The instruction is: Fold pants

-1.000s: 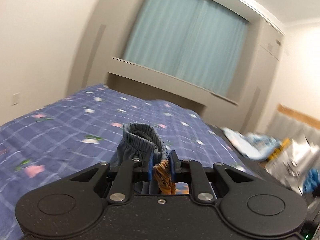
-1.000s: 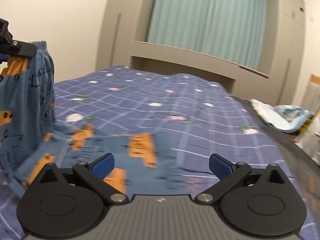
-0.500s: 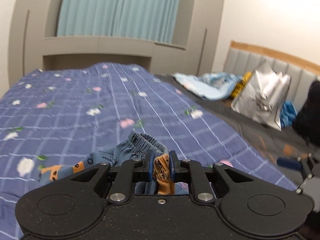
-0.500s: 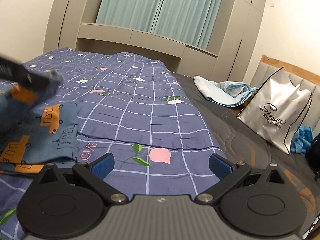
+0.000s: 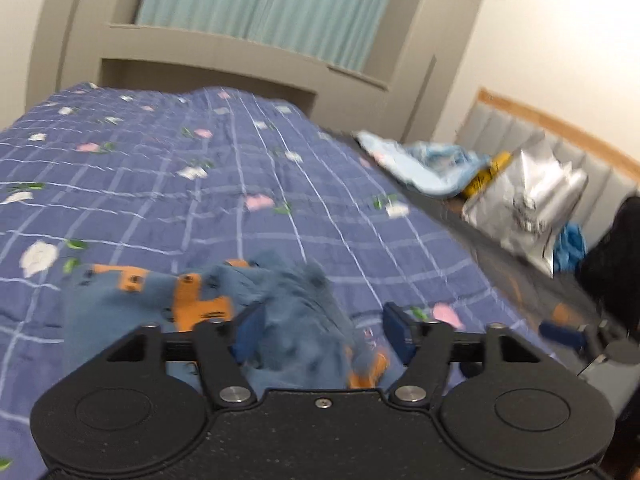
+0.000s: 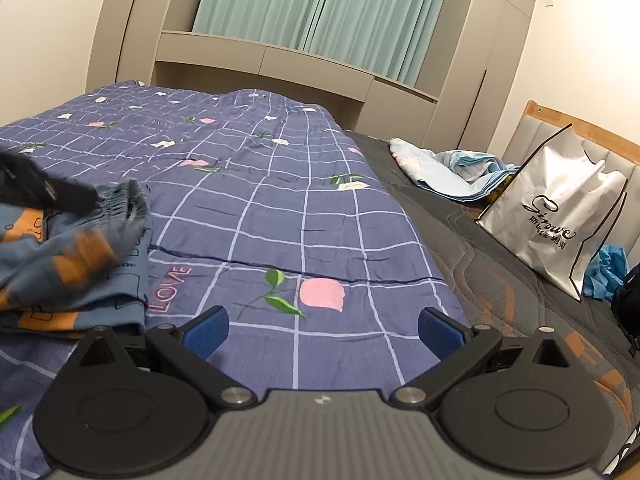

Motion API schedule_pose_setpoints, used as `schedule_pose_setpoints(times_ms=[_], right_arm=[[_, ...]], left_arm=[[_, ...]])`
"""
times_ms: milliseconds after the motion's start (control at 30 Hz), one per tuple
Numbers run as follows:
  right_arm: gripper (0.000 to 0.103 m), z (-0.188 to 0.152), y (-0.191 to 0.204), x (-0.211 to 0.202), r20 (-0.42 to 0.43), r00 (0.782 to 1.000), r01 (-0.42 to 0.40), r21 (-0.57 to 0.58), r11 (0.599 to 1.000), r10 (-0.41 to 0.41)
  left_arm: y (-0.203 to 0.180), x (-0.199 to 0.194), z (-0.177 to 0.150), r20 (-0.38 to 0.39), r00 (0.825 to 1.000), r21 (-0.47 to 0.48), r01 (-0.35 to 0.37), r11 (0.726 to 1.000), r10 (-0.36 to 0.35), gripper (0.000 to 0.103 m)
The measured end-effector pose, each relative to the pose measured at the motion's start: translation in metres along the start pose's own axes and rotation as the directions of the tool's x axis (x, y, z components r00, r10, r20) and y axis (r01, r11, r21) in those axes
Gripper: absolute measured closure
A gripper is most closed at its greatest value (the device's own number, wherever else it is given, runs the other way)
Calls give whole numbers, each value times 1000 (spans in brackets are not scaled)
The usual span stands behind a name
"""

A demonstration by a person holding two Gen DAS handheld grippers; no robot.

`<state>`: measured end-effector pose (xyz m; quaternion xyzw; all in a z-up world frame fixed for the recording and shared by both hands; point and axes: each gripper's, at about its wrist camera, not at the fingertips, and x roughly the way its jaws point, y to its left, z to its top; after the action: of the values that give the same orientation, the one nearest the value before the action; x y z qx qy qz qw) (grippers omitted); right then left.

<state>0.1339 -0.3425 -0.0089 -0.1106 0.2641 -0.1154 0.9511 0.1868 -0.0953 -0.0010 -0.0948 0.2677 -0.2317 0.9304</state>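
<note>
The blue pants (image 5: 168,300) with orange prints lie bunched on the checked bedspread (image 5: 200,184). My left gripper (image 5: 324,334) is open, its blue pads apart, with the pants' waistband lying loose between and below them. In the right wrist view the pants (image 6: 68,264) lie at the left edge, with the left gripper blurred above them. My right gripper (image 6: 322,326) is open and empty, hovering over the bedspread (image 6: 280,216) to the right of the pants.
A silver shopping bag (image 6: 556,216) and a light blue cloth (image 6: 448,172) lie on the dark mattress strip at the right. A padded headboard (image 5: 560,148) stands behind them. Curtains and cabinets are at the far end.
My left gripper has opened and let go of the waistband; the pants have dropped onto the bed. My right gripper stays open and has barely moved.
</note>
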Motion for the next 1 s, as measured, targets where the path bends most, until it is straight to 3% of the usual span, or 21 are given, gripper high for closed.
schedule_pose_setpoints(times_ms=[133, 233, 300, 400, 467, 600, 767, 900, 1000], right_arm=[[0, -1, 1, 5, -15, 1000, -6, -7, 1000, 6], [0, -1, 4, 4, -15, 1000, -9, -19, 1000, 9], [0, 3, 9, 1, 2, 1000, -22, -34, 999, 22], [0, 13, 18, -5, 44, 995, -88, -43, 995, 89], [0, 23, 29, -6, 69, 983, -165, -47, 985, 168], [0, 42, 62, 4, 61, 953, -291, -80, 953, 296], [0, 39, 80, 26, -16, 972, -235, -101, 967, 235], [0, 22, 61, 35, -51, 957, -287, 10, 958, 287], [0, 21, 55, 30, -27, 955, -295, 27, 955, 296]], left_arm=[[14, -30, -1, 56, 993, -51, -105, 993, 108, 13], [33, -50, -8, 80, 968, -116, -227, 967, 237, 3], [48, -57, -16, 68, 952, -156, -284, 946, 297, 3], [70, -59, -28, -11, 931, -225, -358, 906, 365, 3], [80, -57, -36, -57, 927, -258, -373, 891, 371, 4], [84, -57, -48, -89, 929, -275, -369, 888, 358, 4], [87, -60, -61, -89, 934, -260, -356, 897, 345, 3], [90, -64, -64, -74, 945, -274, -326, 905, 318, 2], [94, -70, -56, -66, 942, -293, -335, 896, 330, 1]])
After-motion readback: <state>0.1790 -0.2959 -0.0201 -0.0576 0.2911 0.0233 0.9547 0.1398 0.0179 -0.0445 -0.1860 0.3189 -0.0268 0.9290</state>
